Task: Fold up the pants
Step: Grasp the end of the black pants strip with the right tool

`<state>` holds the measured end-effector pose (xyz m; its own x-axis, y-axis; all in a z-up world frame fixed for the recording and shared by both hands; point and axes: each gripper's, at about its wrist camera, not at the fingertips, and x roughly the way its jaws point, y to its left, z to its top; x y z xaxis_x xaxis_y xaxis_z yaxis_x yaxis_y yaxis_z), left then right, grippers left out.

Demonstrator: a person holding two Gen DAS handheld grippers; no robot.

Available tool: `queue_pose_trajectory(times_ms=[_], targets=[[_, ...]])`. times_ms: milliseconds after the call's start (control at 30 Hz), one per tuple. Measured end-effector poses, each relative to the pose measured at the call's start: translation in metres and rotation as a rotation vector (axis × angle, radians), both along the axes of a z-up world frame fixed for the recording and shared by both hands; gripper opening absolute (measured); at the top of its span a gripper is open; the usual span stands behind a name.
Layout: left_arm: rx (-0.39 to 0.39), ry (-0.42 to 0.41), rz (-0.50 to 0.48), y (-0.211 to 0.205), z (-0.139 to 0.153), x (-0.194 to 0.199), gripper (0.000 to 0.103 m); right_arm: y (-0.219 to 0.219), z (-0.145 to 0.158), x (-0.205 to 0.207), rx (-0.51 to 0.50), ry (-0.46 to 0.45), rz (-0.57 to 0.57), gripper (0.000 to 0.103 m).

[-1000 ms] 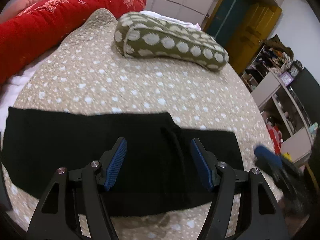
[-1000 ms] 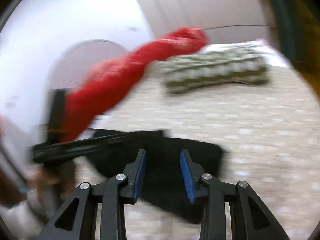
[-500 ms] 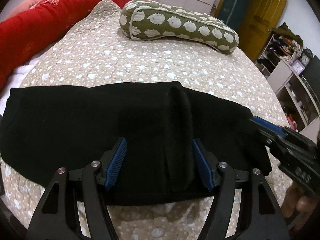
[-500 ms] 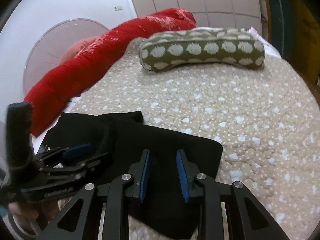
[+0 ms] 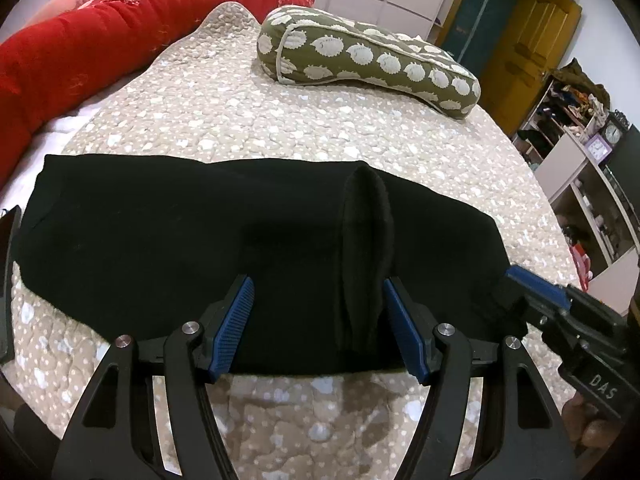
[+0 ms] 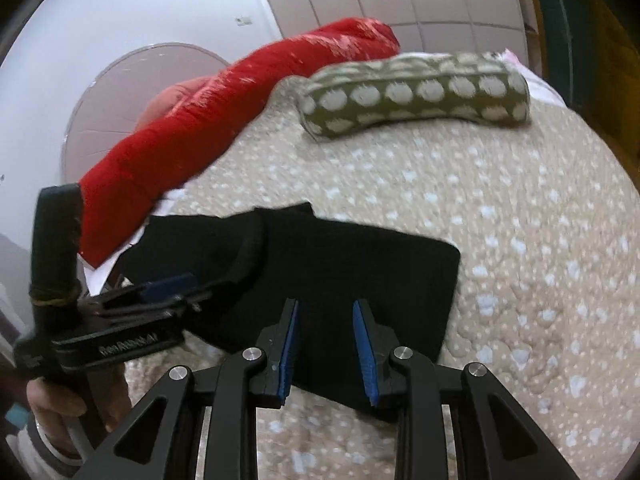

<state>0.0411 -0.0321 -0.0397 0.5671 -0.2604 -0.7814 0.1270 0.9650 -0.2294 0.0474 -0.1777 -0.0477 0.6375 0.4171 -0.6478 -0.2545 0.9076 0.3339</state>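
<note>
A: Where is the left black two-finger gripper with blue ribbed pads [image 5: 319,326]?

B: Low and level, its jaws spread wide, nothing between the pads. In the right wrist view it [image 6: 170,288] sits at the left, gripped by a bare hand [image 6: 60,404].

A: And the right black gripper with blue pads [image 6: 329,350]?

B: Its jaws stand parted, narrower than the left's, pointing forward. From the left wrist view its tip [image 5: 534,286] enters at the right edge.

A beige quilt [image 5: 248,120] with pale spots covers the bed. Far ahead of the tool, an olive pillow [image 5: 368,60] with cream spots lies on it. A red blanket roll [image 5: 100,36] runs along the left edge. Shelves [image 5: 580,168] and a yellow door [image 5: 524,52] stand off right.
</note>
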Motion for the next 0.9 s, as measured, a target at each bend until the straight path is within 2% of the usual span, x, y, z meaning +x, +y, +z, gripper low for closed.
queue_pose_trajectory(times_ms=[200, 367, 500, 733, 900], targets=[[0.011, -0.008, 0.017, 0.010, 0.005, -0.010, 0.067, 0.026, 0.002, 0.024, 0.002, -0.027, 0.049, 0.026], [0.026, -0.008, 0.049, 0.021, 0.005, -0.015, 0.067, 0.058, -0.016, 0.059, -0.015, 0.032, 0.092, 0.026], [0.032, -0.005, 0.065, 0.029, 0.005, -0.017, 0.067, 0.076, -0.015, 0.071, -0.007, 0.025, 0.122, 0.026], [0.017, -0.010, 0.095, 0.042, 0.007, -0.022, 0.067, 0.075, 0.002, 0.054, -0.017, -0.007, 0.125, 0.026], [0.006, -0.007, 0.100, 0.044, 0.007, -0.024, 0.067, 0.071, -0.003, 0.045, -0.063, -0.004, 0.090, 0.026]])
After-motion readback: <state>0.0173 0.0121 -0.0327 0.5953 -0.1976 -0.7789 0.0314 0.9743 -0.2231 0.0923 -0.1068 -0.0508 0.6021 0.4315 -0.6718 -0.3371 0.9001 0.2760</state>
